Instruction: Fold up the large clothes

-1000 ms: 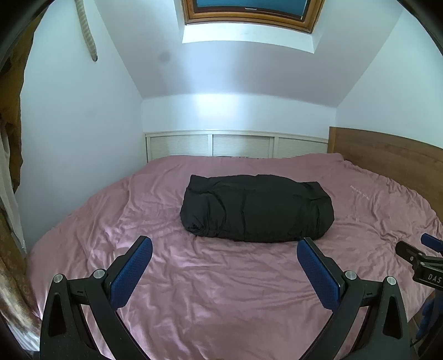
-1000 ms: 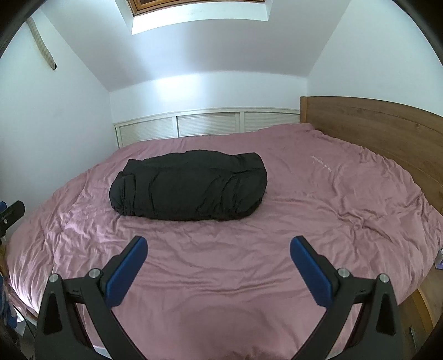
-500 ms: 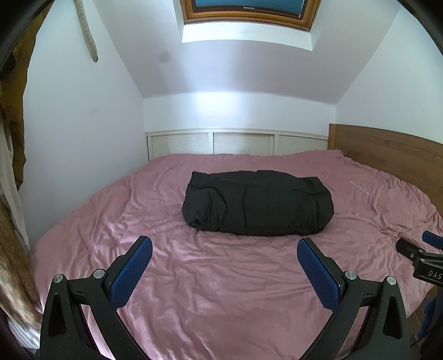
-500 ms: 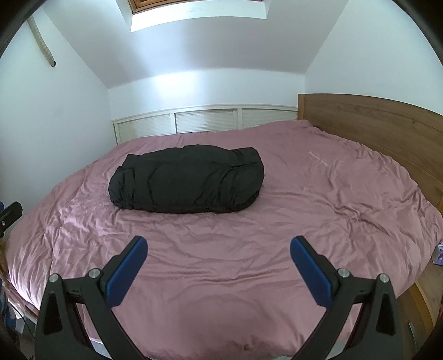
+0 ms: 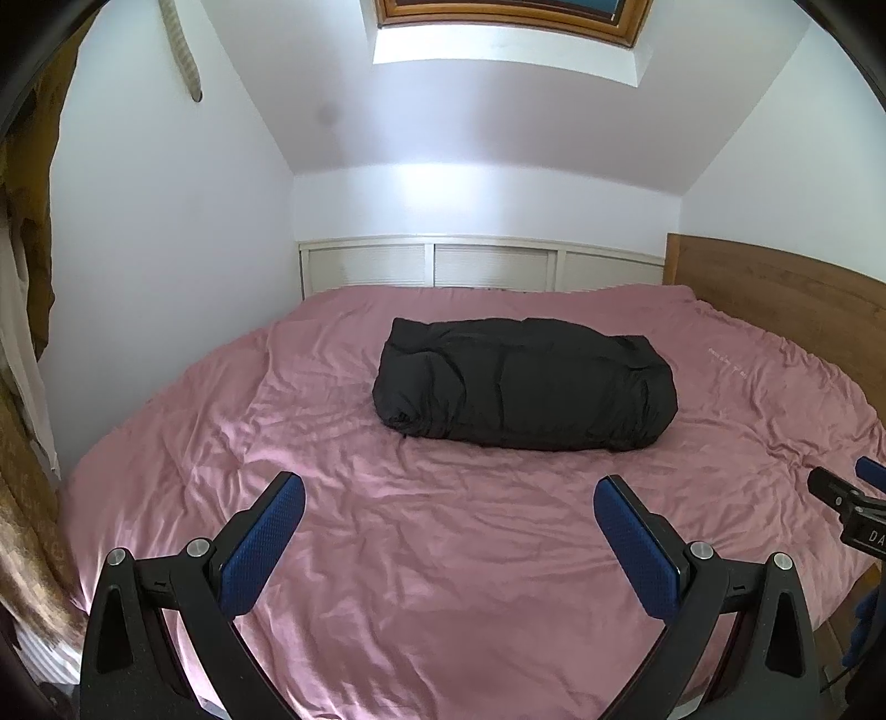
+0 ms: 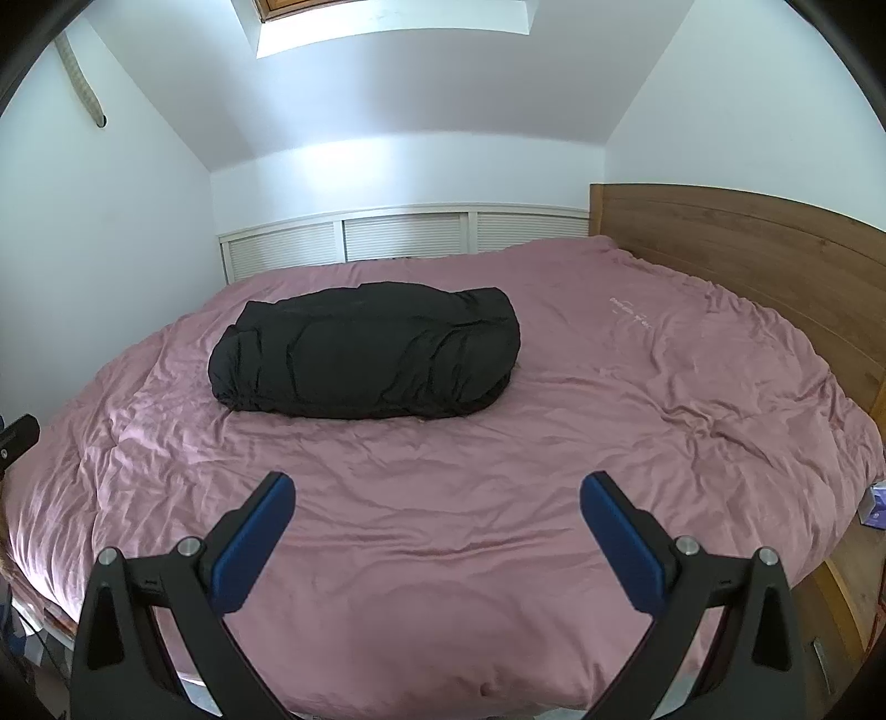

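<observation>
Black folded jacket (image 5: 523,385) lies mid-bed on the pink duvet (image 5: 443,554), toward the louvered panels. Left gripper (image 5: 449,531) and right gripper (image 6: 437,526): both wide, holding nothing, well apart from jacket.

Bright daylight from the skylight (image 5: 506,22); sharp, edges fisheye-bent

A plain black puffy folded garment (image 5: 526,382) lies on a dusty-pink crumpled bed cover (image 5: 443,554), which carries a small line of white lettering (image 6: 631,311) towards the brown wood-grain headboard (image 6: 747,249). The left gripper (image 5: 449,495) and right gripper (image 6: 437,490) have black frames, silver bolts and fingers (image 5: 266,543) faced with blue dimpled pads. The white slatted cupboard doors (image 6: 404,238) match the white walls (image 5: 166,221). The skylight frame (image 5: 498,16) is orange-brown wood.
</observation>
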`<action>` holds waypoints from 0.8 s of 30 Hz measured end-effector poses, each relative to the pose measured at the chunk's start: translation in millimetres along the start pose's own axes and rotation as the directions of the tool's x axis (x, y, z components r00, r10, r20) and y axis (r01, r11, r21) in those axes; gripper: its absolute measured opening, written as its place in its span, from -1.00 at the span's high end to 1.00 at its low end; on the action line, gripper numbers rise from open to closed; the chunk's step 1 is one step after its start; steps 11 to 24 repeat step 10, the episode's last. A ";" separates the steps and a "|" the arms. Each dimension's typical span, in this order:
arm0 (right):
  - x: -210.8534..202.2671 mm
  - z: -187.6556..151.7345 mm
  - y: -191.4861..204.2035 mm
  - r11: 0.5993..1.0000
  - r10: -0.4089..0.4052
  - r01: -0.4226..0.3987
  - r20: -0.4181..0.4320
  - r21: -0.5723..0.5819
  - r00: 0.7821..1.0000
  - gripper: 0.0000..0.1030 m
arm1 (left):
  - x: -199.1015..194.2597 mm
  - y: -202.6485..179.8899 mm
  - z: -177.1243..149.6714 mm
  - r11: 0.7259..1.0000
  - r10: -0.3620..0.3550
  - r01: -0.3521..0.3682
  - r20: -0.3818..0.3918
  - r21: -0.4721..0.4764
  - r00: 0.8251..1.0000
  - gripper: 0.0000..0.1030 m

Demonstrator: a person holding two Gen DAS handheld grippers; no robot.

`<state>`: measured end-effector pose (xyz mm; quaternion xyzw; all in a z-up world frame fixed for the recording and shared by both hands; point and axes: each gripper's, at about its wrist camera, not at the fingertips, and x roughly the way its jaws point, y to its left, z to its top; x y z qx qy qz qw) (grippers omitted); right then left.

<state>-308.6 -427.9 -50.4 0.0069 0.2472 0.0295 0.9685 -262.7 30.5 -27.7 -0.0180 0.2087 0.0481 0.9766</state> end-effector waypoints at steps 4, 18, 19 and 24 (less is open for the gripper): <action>1.2 -1.6 -1.2 1.000 -0.005 0.005 -0.003 -0.003 1.000 -1.00 | 2.9 1.7 -1.6 1.000 0.004 -0.004 -0.013 0.001 1.000 -0.99; 2.6 -2.2 -4.0 1.000 -0.007 0.007 0.001 -0.003 1.000 -1.00 | 6.0 5.0 -3.0 1.000 0.003 -0.003 -0.027 0.000 1.000 -0.99; 2.6 -2.2 -4.0 1.000 -0.007 0.007 0.001 -0.003 1.000 -1.00 | 6.0 5.0 -3.0 1.000 0.003 -0.003 -0.027 0.000 1.000 -0.99; 2.6 -2.2 -4.0 1.000 -0.007 0.007 0.001 -0.003 1.000 -1.00 | 6.0 5.0 -3.0 1.000 0.003 -0.003 -0.027 0.000 1.000 -0.99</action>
